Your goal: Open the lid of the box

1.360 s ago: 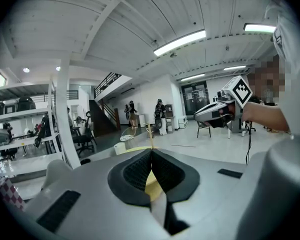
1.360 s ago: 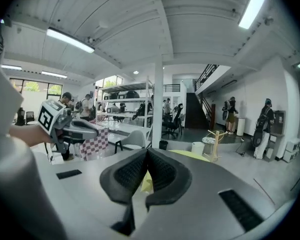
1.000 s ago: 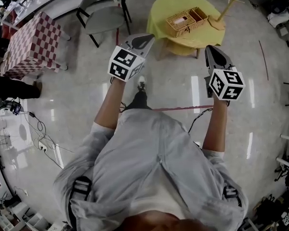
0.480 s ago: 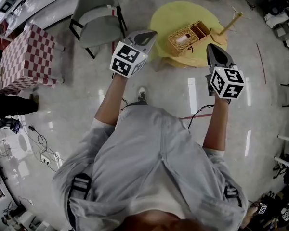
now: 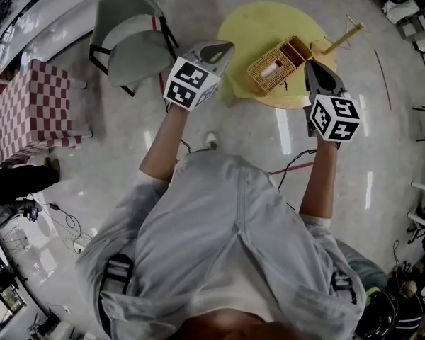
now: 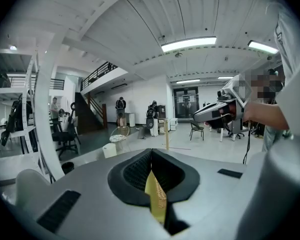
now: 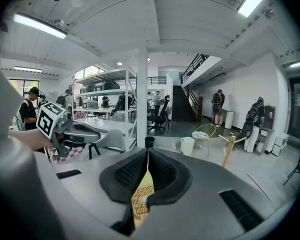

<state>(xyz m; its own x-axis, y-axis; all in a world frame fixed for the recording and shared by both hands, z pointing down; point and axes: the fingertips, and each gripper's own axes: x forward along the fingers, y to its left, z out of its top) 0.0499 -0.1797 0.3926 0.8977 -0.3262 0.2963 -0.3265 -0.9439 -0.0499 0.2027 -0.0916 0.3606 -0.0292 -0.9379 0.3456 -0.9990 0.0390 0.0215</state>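
The round table is pale yellow, and the box on it is tan with a woven wicker pattern. A second table wears a red-and-white check cloth. The chair is grey with black legs. The left gripper and right gripper are grey with black ribbed pads; each cube carries black-and-white square markers. The shirt is light grey, the floor glossy pale grey

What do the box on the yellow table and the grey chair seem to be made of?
The box looks like woven wicker or rattan: tan, matte, with a basket-weave texture. The chair looks like a smooth moulded grey plastic shell on dark legs, probably metal.
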